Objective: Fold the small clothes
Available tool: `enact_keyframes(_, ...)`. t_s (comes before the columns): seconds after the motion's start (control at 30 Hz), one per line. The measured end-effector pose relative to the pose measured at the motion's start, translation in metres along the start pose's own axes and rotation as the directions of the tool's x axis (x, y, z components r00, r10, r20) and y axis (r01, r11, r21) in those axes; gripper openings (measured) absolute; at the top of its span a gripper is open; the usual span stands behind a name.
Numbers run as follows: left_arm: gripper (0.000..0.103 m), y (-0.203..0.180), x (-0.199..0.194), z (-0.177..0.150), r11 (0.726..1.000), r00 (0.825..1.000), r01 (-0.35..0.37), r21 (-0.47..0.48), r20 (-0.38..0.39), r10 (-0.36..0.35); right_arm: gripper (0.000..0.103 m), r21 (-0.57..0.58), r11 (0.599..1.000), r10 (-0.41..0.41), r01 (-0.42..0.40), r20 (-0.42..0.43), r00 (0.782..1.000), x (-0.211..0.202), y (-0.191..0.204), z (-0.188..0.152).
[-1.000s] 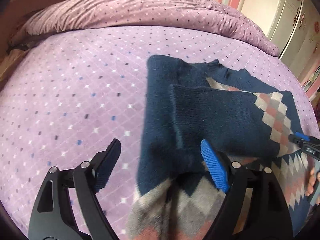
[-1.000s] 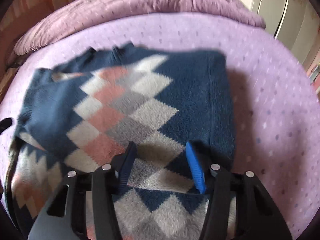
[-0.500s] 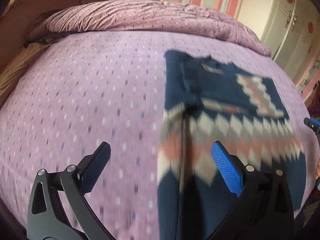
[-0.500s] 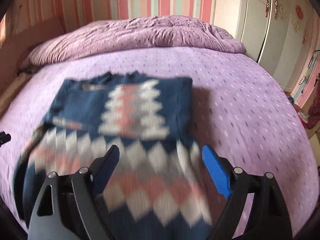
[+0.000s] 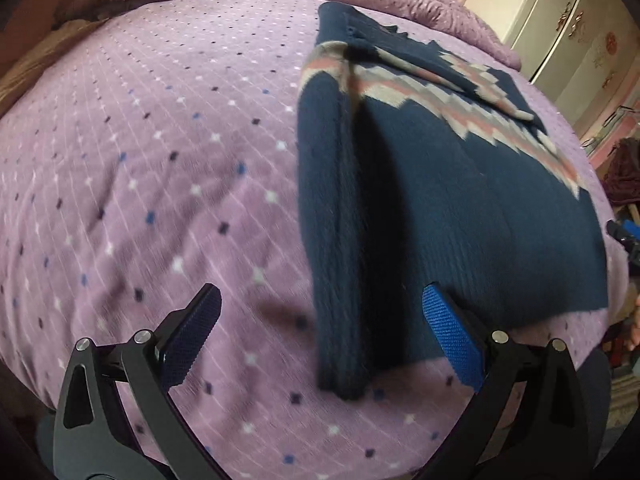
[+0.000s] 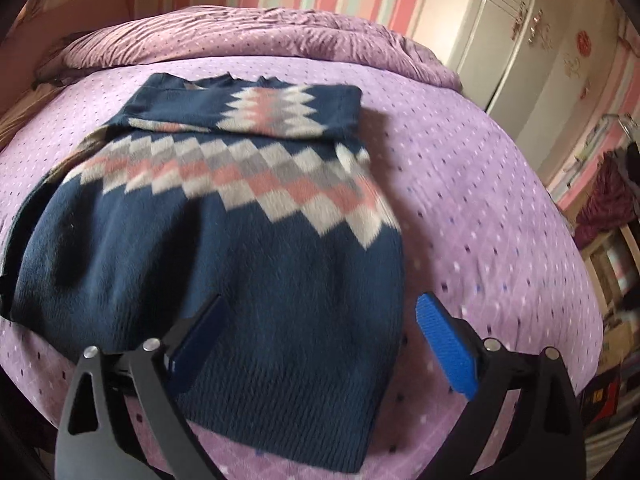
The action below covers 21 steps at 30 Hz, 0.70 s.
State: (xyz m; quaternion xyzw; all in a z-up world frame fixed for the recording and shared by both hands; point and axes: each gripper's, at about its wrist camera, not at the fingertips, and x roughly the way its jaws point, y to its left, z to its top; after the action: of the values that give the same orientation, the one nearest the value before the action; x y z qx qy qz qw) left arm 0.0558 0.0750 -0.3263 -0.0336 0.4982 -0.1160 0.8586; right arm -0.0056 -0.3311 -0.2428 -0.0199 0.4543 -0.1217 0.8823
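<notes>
A small navy sweater (image 5: pixel 460 200) (image 6: pixel 224 256) with a pink, grey and white diamond band lies flat on the purple bedspread (image 5: pixel 160 160) (image 6: pixel 480 200). Its sleeves are folded in across the chest, and its left side is folded into a long ridge. My left gripper (image 5: pixel 320 332) hangs open above the hem's near left corner, nothing between its pads. My right gripper (image 6: pixel 320 340) is above the hem's right part, its jaws opening, pressing on nothing. The right gripper's blue tip (image 5: pixel 628 232) shows at the left wrist view's right edge.
A bunched purple duvet (image 6: pixel 260 32) lies along the head of the bed. A white wardrobe (image 6: pixel 520 40) stands at the right beyond the bed, before a striped wall. Dark red cloth and clutter (image 6: pixel 608 200) sit past the bed's right edge.
Both grippers have let go of the folded sleeves, opened wide, and drawn back from the chest toward the hem. The sweater now lies still with its sleeves crossed.
</notes>
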Motion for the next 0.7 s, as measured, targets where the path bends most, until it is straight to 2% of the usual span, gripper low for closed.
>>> enact_keyframes(0.1,0.1,-0.003,0.001,-0.003,1.0,1.0,0.006,-0.014,0.014,-0.006,0.096,0.036,0.999,0.008,-0.007,-0.017,1.0,0.002,-0.008,-0.01)
enact_keyframes(0.2,0.098,-0.007,0.005,0.001,0.999,0.999,0.043,-0.022,0.017,-0.043,0.096,0.058,0.998,0.013,-0.012,-0.027,1.0,0.003,-0.012,-0.015)
enact_keyframes(0.3,0.086,-0.02,0.014,0.005,0.996,0.995,0.091,-0.005,-0.027,-0.091,0.096,0.066,0.997,0.03,-0.03,-0.012,0.999,0.0,-0.016,-0.019)
enact_keyframes(0.37,0.075,-0.027,0.018,0.004,0.995,0.994,0.101,0.017,-0.051,-0.1,0.096,0.071,0.996,0.047,-0.046,-0.013,0.999,0.0,-0.017,-0.022)
enact_keyframes(0.5,0.073,-0.034,0.02,0.003,0.996,0.996,0.069,0.065,-0.062,-0.065,0.096,0.097,0.993,0.075,-0.07,-0.046,0.996,0.006,-0.024,-0.033)
enact_keyframes(0.63,0.057,-0.024,0.019,0.005,0.996,0.995,0.074,0.054,-0.072,-0.07,0.096,0.115,0.988,0.113,-0.103,-0.082,0.99,0.012,-0.026,-0.046)
enact_keyframes(0.7,0.056,-0.018,0.019,0.005,0.996,0.994,0.083,0.035,-0.073,-0.08,0.096,0.117,0.986,0.133,-0.122,-0.09,0.987,0.013,-0.023,-0.051)
